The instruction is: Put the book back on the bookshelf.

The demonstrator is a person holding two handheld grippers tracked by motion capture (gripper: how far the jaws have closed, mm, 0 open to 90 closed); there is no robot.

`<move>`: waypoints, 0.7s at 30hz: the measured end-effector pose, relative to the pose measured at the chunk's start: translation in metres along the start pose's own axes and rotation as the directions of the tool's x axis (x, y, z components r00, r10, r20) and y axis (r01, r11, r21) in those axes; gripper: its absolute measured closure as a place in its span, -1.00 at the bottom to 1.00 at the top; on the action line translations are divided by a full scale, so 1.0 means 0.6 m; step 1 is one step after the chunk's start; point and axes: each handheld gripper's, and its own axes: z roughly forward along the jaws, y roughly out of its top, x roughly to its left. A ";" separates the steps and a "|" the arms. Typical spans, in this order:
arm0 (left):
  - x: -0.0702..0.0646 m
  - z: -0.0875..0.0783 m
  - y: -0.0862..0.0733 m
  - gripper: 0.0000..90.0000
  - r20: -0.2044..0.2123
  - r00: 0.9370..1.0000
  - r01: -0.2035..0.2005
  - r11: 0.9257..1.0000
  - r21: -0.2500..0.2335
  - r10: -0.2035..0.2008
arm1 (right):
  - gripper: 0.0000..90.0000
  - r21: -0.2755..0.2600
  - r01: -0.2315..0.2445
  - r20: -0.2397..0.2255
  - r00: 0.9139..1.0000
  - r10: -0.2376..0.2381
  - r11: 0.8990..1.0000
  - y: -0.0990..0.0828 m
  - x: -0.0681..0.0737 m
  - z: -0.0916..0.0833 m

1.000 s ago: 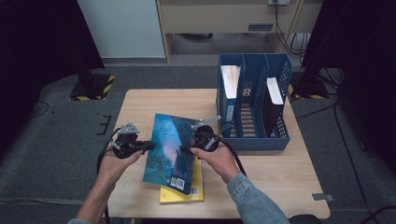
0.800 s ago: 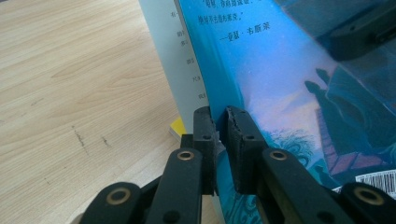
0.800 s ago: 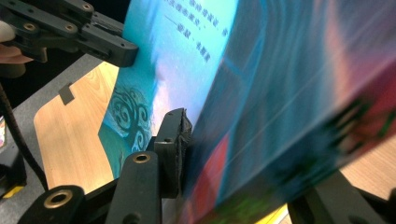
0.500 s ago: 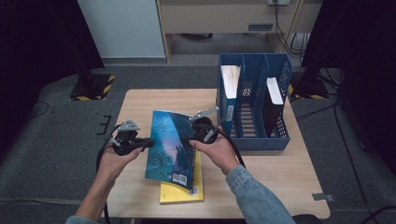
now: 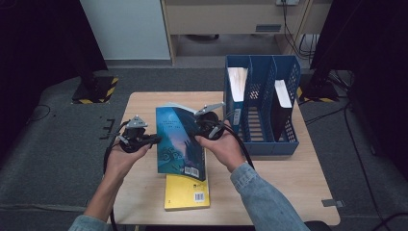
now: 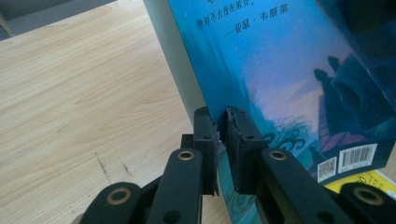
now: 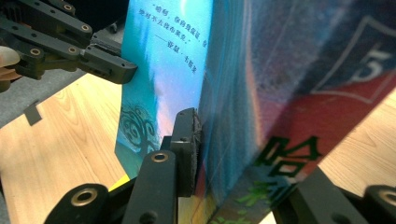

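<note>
High view: blue book (image 5: 180, 142) pinched by left gripper (image 5: 155, 140) and right gripper (image 5: 198, 126), whose jaws just closed on it. Yellow book (image 5: 186, 192) underneath half covered; file rack (image 5: 262, 139) just right.

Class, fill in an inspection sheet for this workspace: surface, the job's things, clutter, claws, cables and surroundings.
Surface: wooden table, bare wood at the edges.
Job's things: blue book lifted off the table; yellow book flat beneath it.
Clutter: blue file rack at the right with two books standing in it.
Claws: left claw shut on the blue book's edge; right claw has just been closing on its opposite edge.
Cables: black leads trail from both claws.
Surroundings: grey floor, hazard-striped feet.
</note>
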 end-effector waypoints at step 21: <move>0.014 0.011 0.027 0.84 -0.023 1.000 -0.001 1.000 -0.002 0.001 | 0.58 -0.038 -0.011 0.021 1.000 0.012 0.999 0.019 -0.016 0.003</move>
